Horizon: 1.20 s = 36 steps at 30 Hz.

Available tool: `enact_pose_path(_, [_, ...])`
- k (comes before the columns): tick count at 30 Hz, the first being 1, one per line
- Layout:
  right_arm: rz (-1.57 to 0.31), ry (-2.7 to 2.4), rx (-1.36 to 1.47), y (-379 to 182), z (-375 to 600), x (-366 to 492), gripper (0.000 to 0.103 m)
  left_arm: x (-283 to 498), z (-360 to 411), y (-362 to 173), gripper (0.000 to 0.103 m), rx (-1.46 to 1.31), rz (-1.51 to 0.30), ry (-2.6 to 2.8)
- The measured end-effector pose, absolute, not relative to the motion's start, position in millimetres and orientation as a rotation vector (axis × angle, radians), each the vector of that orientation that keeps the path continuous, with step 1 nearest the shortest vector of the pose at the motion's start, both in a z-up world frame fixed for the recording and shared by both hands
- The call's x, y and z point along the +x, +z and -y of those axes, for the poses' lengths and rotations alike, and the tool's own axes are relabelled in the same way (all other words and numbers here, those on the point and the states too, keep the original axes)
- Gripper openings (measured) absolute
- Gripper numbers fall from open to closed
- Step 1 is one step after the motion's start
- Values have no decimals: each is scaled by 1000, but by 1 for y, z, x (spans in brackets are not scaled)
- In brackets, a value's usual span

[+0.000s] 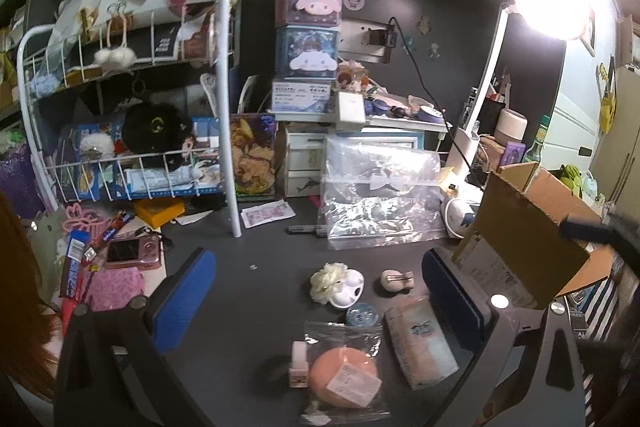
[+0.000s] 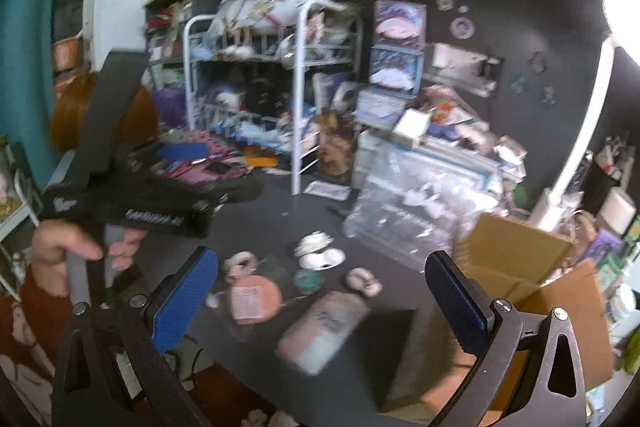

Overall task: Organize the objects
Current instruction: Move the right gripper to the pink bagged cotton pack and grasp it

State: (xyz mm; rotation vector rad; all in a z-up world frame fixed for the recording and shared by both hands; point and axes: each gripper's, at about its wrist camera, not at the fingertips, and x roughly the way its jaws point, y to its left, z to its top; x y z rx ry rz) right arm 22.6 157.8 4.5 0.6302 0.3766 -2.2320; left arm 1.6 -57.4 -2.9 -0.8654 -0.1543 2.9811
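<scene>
Small items lie on the dark desk: a round peach item in a clear zip bag [image 1: 344,377], a pink tissue pack [image 1: 420,341], a white flower clip [image 1: 336,283], a teal round tin [image 1: 361,315] and a small pink case [image 1: 396,281]. My left gripper [image 1: 320,303] is open and empty, just above them. My right gripper [image 2: 320,303] is open and empty above the same items, which look blurred there: the peach item [image 2: 252,297], the tissue pack [image 2: 320,331]. The left gripper body [image 2: 132,195] shows at the left of the right wrist view.
An open cardboard box [image 1: 532,227] stands at the right of the desk, also in the right wrist view [image 2: 520,267]. A white wire rack [image 1: 132,95] full of things stands at the back left. Clear plastic bags [image 1: 380,195], stacked boxes [image 1: 308,43] and a lit desk lamp [image 1: 552,7] stand behind.
</scene>
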Motion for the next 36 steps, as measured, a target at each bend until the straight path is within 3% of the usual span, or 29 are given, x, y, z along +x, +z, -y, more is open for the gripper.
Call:
enact_pose_path(2, [-340,-2192,676,-12,-147,24,99,1,65,-9,103,-872,171,2966])
enact_pose_path(3, [-337,-2192,685,-20,-142,25,90,0,69,-13,103,-877,180,2958])
enact_pose_path(4, [-398,-2234,636,-24,-137,31,89,-1,72,-17,103,-881,189,2952])
enact_pose_path(8, [-476,-2241,623,-49,-119,44,88,-7,81,-37,103,-922,213,2922])
enact_pose_path(21, [-312,-2286,959,-132,-115,3,87,-13,85,-75,102,-972,178,2884])
enact_pose_path(29, [-349,-2371,1022,-156,-115,-17,78,-15,78,-82,102,-944,161,2810])
enact_pose_path(32, [-379,-2377,1010,-158,-115,-18,66,-16,77,-82,102,-942,181,2779])
enact_pose_path(36, [-391,-2411,1016,-159,-122,-21,65,-17,74,-82,102,-946,177,2776])
